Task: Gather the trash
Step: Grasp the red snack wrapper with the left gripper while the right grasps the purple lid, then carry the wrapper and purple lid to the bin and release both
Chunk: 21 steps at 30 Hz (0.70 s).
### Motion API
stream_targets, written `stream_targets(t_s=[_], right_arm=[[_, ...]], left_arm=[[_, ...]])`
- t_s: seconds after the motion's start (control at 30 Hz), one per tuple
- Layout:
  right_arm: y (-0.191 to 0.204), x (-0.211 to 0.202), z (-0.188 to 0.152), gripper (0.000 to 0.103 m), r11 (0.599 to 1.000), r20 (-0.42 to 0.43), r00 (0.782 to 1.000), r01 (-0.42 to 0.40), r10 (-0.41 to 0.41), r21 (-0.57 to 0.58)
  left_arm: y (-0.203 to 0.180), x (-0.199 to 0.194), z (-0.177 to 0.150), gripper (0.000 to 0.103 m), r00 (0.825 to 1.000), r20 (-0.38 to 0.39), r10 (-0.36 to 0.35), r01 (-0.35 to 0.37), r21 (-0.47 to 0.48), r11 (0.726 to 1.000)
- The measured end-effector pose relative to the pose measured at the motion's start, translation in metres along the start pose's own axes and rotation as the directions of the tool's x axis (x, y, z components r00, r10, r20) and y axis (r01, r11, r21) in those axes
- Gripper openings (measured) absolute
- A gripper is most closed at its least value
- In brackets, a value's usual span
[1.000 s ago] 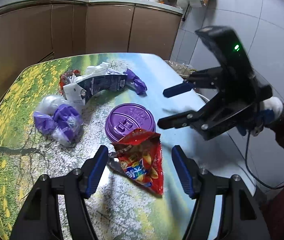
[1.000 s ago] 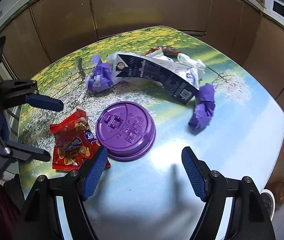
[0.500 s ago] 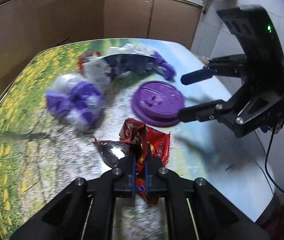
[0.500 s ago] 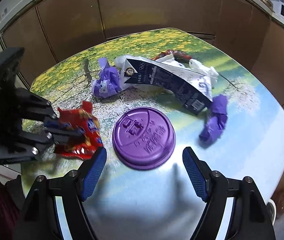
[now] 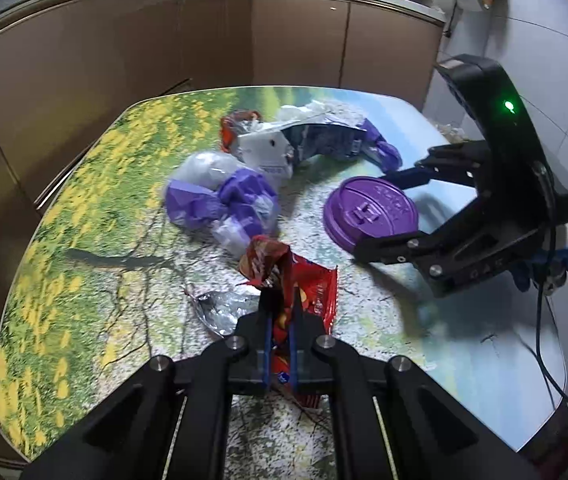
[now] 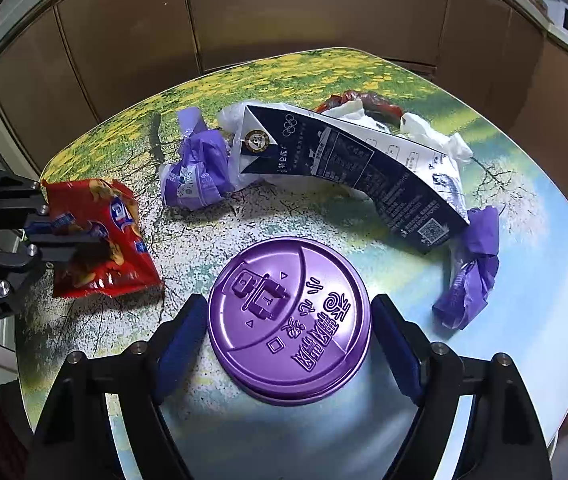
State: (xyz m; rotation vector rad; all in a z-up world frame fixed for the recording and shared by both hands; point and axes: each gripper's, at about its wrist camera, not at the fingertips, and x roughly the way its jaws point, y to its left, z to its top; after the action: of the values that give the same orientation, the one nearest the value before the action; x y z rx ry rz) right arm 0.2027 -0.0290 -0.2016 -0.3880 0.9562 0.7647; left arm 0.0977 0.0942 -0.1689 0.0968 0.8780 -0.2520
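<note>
My left gripper is shut on a red snack wrapper and holds it just above the table; the wrapper also shows in the right wrist view. My right gripper is open, its blue-padded fingers on either side of a round purple cup lid that lies flat on the table. The lid and right gripper also show in the left wrist view, lid, gripper.
A flattened navy-and-white carton, crumpled purple wrappers, white tissue and a red wrapper lie on the flower-print table. Brown cabinets stand behind it.
My left gripper shut on the red wrapper and lifted it back toward the table's edge. My right gripper moved forward and down until its open fingers straddled the purple lid.
</note>
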Motion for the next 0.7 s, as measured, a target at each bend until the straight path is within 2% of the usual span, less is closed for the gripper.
stream_targets(t_s=[0.3, 0.7], right_arm=[[0.007, -0.032, -0.015, 0.08, 0.999, 0.06, 0.998, -0.012, 0.008, 0.052], [0.0, -0.103, -0.05, 0.08, 0.991, 0.176, 0.984, -0.001, -0.023, 0.131]], left_arm=[[-0.011, -0.02, 0.002, 0.005, 0.995, 0.017, 0.103, -0.103, 0.022, 0.994], [-0.059, -0.039, 0.017, 0.005, 0.992, 0.064, 0.112, -0.119, 0.12, 0.986]])
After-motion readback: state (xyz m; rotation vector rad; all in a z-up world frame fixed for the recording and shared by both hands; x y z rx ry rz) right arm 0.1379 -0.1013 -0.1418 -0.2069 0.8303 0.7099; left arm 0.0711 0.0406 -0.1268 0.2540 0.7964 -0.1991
